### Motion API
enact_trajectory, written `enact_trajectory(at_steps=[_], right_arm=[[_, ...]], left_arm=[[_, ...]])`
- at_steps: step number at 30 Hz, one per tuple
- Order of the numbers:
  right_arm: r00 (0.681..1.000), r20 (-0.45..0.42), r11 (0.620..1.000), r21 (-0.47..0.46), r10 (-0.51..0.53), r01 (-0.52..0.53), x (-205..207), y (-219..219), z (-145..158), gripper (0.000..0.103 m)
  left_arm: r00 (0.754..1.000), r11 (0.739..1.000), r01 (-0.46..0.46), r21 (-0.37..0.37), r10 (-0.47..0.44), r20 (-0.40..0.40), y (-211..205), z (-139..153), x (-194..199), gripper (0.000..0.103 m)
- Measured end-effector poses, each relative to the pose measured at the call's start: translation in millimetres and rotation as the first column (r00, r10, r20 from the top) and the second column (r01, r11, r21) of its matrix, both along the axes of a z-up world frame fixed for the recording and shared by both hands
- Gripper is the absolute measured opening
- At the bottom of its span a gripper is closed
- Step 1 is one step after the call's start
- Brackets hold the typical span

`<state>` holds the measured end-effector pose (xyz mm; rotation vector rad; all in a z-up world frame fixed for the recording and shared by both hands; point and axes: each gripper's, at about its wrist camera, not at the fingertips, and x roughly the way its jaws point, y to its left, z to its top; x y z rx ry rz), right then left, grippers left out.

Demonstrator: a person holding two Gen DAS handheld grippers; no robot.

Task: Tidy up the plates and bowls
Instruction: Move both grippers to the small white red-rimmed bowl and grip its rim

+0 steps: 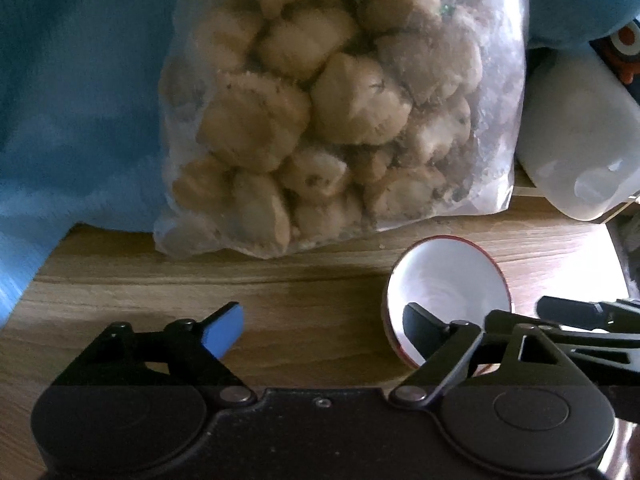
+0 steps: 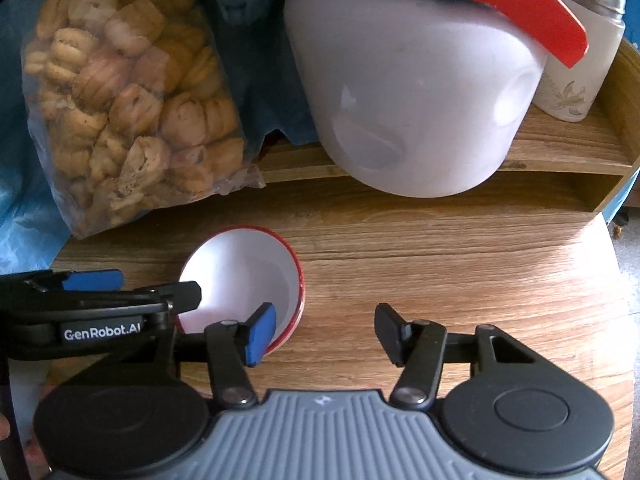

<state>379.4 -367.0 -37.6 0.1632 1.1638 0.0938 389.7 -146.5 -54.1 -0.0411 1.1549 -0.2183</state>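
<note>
Red-rimmed white bowl (image 2: 244, 280) seated on wood table (image 2: 440, 280), 6 o'clock of biscuit bag (image 2: 128, 100). Left gripper (image 1: 328, 326) spread, rim straddled unpinched. Right gripper (image 2: 324, 332) spread, rim likewise straddled. Risk: opposing pinches, bowl tipped, skidded.

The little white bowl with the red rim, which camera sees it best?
The right wrist view: the bowl shows nearly whole on the wooden table, with one claw finger over its edge. In the left wrist view its lower part is hidden behind a finger.
</note>
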Motion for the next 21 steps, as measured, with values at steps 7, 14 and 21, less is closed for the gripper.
enact_trajectory(at_steps=[7, 14, 21], right_arm=[[1.0, -0.014, 1.0, 0.021, 0.007, -0.006, 2.2, 1.6, -6.8, 0.044], [1.0, -0.025, 0.998, 0.057, 0.013, -0.012, 10.7, 2.5, -14.9, 0.029], [0.999, -0.032, 0.996, 0.089, 0.023, -0.02, 17.4, 8.8, -18.8, 0.017]], left_arm=[[0.999, 0.998, 0.025, -0.057, -0.026, -0.022, -1.7, -3.0, -3.8, 0.072], [0.996, 0.989, 0.03, -0.143, -0.041, -0.075, 0.4, -9.7, 1.2, 0.039], [0.995, 0.983, 0.047, -0.175, -0.062, -0.081, -0.8, -9.1, 0.7, 0.02]])
